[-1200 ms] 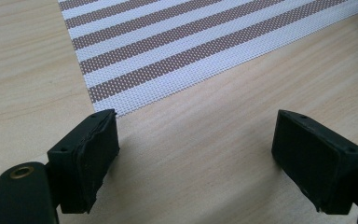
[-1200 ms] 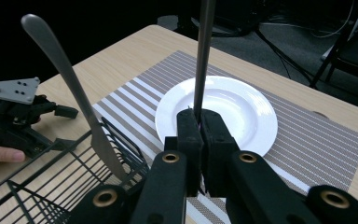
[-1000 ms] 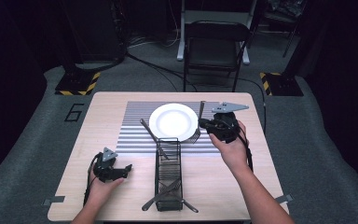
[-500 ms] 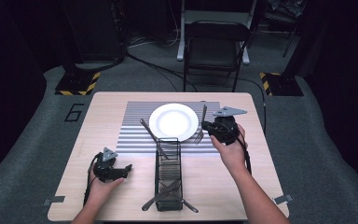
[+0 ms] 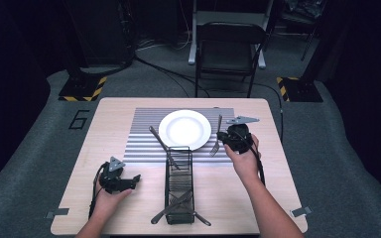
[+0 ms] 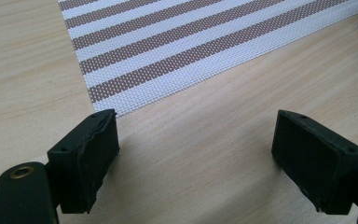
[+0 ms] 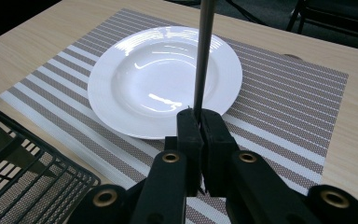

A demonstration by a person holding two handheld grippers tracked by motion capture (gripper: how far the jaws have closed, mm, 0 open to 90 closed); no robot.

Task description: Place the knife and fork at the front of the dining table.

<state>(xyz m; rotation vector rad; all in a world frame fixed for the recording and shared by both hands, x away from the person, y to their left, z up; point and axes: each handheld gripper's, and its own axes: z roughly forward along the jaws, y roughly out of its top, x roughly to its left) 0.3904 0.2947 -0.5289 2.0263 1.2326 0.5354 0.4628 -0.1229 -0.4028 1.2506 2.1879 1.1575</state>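
My right gripper (image 5: 223, 137) (image 7: 199, 119) is shut on the thin metal handle of a fork (image 5: 216, 135) (image 7: 204, 56). It holds the fork over the striped placemat (image 5: 144, 144), just right of the white plate (image 5: 184, 129) (image 7: 163, 79). In the high view the fork's tines point toward the near side. My left gripper (image 5: 135, 178) (image 6: 196, 135) rests low over bare table at the near left, open, with nothing between its jaws. The placemat's corner (image 6: 191, 42) lies just ahead of it.
A black wire basket (image 5: 178, 183) (image 7: 28, 172) stands in the near middle of the table with several utensils in it. One utensil (image 5: 158, 141) leans out toward the plate. A folding chair (image 5: 228, 54) stands beyond the far edge of the table.
The right gripper has shifted slightly with the fork beside the plate. The left gripper has not moved.
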